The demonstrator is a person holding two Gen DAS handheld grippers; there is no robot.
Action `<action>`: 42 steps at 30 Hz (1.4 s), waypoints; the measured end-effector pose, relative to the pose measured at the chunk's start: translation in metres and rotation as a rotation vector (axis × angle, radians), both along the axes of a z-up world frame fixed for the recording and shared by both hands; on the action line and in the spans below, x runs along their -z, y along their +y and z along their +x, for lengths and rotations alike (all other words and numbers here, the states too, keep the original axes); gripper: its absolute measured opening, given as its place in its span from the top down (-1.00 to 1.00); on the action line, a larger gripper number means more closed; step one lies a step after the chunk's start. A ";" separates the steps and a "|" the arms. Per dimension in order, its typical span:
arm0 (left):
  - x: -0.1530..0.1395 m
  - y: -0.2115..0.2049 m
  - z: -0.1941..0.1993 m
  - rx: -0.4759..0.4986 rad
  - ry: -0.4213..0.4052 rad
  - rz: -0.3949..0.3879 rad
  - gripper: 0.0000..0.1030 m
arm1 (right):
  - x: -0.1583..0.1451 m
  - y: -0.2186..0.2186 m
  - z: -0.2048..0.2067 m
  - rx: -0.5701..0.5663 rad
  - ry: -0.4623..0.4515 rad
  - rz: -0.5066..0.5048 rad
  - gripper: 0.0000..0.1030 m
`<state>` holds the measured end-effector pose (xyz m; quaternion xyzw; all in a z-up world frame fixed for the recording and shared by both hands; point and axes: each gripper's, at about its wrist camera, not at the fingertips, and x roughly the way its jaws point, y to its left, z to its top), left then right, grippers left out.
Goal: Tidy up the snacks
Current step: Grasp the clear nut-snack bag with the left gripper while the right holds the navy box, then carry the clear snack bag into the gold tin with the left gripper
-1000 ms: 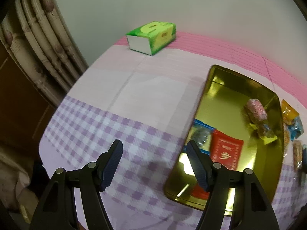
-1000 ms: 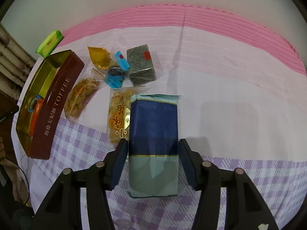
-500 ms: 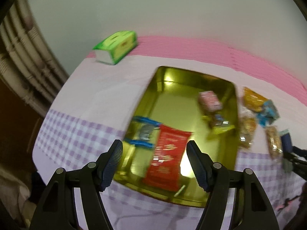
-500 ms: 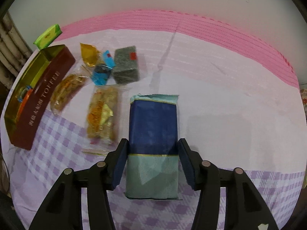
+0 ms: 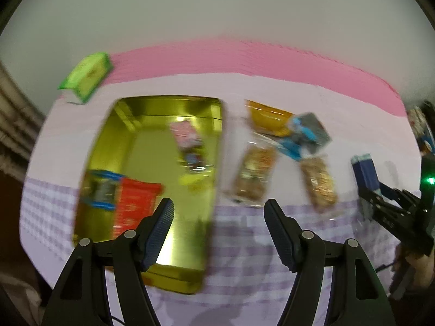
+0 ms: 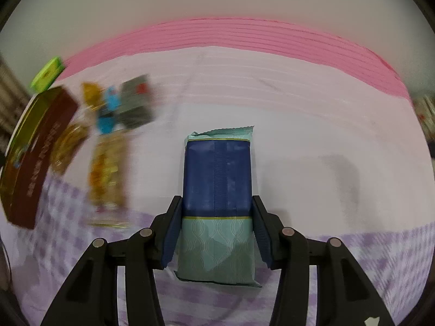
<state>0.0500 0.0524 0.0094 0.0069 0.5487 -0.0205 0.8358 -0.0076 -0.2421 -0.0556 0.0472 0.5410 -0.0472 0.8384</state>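
currently the right gripper (image 6: 217, 231) is closing on the blue pack (image 6: 217, 190), its pads touching both flanks, at 3 o'clock of the tin (image 5: 152, 174). risk: the slick wrapper slips or crushes. left gripper (image 5: 217, 231) hangs released, empty, above the tin's edge.

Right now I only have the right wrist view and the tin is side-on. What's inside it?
Observer: The left wrist view shows a red packet lying at the near left end of the gold tin.
Operator: Anything else in there?
Observer: A pink-wrapped sweet lies towards the far end.
Operator: Left jaws?
Observer: The left gripper is open with nothing between its jaws, and it hovers above the tin's right rim.
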 end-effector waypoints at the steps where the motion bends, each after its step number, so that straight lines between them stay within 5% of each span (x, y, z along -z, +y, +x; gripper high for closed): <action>1: 0.003 -0.010 0.002 0.020 0.016 -0.010 -0.35 | 0.000 -0.007 -0.003 0.022 0.001 -0.004 0.11; 7: 0.021 -0.061 0.019 0.080 0.100 -0.064 -0.35 | -0.002 -0.040 -0.020 0.134 -0.003 -0.006 0.10; 16: 0.048 -0.116 0.057 0.080 0.196 -0.085 -0.34 | -0.001 -0.037 -0.024 0.119 -0.013 -0.017 0.09; 24: 0.074 -0.131 0.075 0.024 0.262 -0.081 -0.23 | -0.001 -0.041 -0.023 0.122 -0.009 -0.002 0.07; 31: 0.082 -0.145 0.075 0.050 0.251 -0.042 0.25 | -0.001 -0.040 -0.021 0.126 -0.007 -0.001 0.07; 42: 0.076 -0.125 0.037 0.109 0.237 -0.011 0.26 | 0.000 -0.035 -0.018 0.118 -0.001 -0.049 0.07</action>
